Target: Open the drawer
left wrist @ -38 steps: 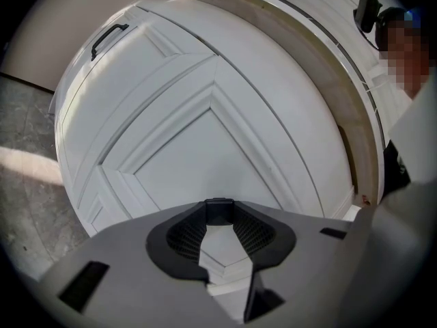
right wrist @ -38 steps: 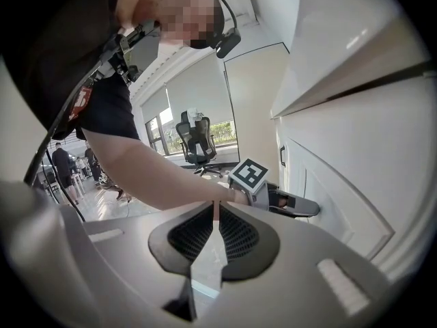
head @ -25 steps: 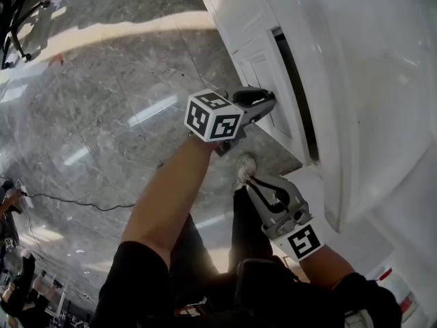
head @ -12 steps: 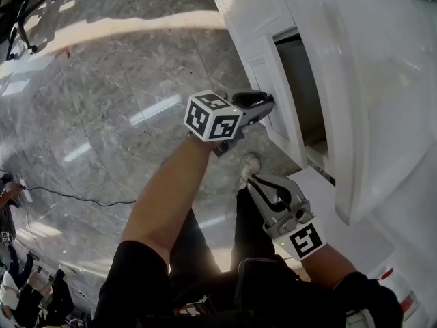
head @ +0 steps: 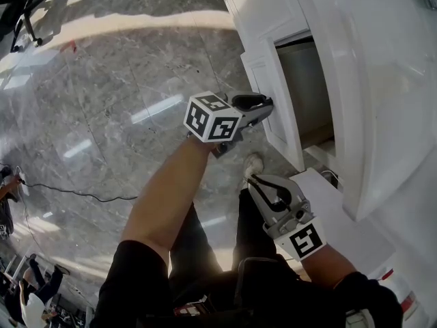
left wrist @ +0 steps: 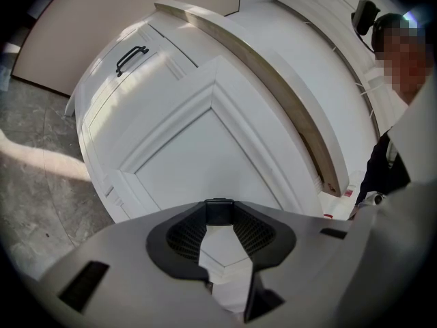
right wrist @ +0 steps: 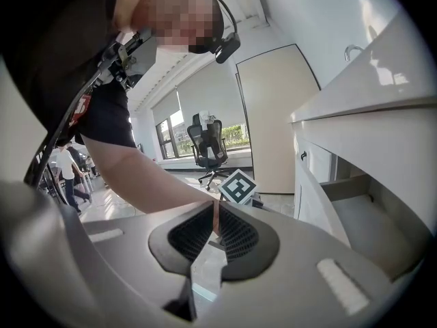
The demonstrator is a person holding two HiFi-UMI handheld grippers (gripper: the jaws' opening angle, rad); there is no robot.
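One change stands out against a second ago: the drawer has come further out of the cabinet — then only a dark slit showed behind its front, now a broad gap shows the grey inside. Nearest the person, the right gripper hangs low over the leg, short of the drawer and touching nothing; its jaws meet at the tips with nothing between them. Beyond it the left gripper reaches toward the drawer front as before, its jaws part-way apart and clamped on a black handle that bridges the tips — the white panelled front fills its view just behind. The drawer sits right under the counter, pulled out toward the person. Further along the cabinet, a neighbouring front bears a second handle, also black. Past all this lies the grey marble floor, with a thin cable trailing across it.
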